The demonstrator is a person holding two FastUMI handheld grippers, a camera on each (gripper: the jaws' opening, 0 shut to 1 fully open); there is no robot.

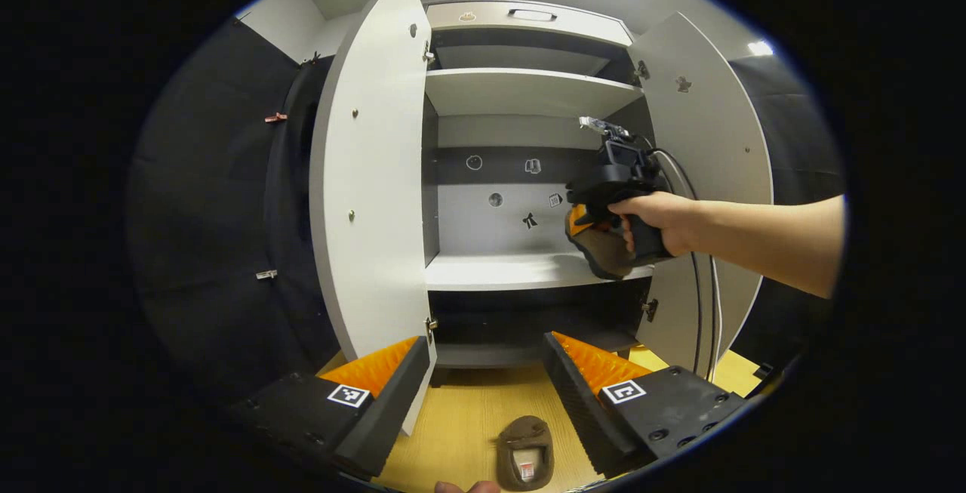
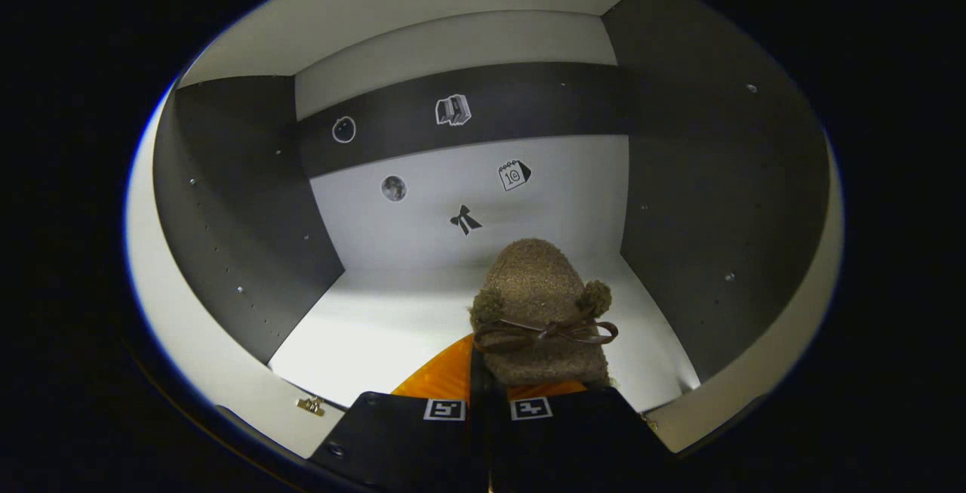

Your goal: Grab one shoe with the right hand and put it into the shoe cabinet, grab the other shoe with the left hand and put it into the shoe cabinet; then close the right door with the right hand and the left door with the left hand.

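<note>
A brown fuzzy shoe (image 2: pixel 539 312) with a bow and two pompoms is pinched at its heel by my right gripper (image 2: pixel 487 395), which is shut on it. The shoe hangs just above the cabinet's middle shelf (image 2: pixel 377 327), toe toward the back wall. In the left gripper view, a hand holds the right gripper (image 1: pixel 589 225) with that shoe (image 1: pixel 604 255) at the right end of the middle shelf (image 1: pixel 498 270). The other brown shoe (image 1: pixel 524 454) lies on the wooden floor just below my left gripper (image 1: pixel 487 395), which is open and holds nothing.
The white shoe cabinet stands with its left door (image 1: pixel 370 198) and right door (image 1: pixel 709 176) swung wide. An upper shelf (image 1: pixel 521 89) and a dark lower compartment (image 1: pixel 528 319) are in view. Cables (image 1: pixel 706 312) hang from the right gripper past the right door.
</note>
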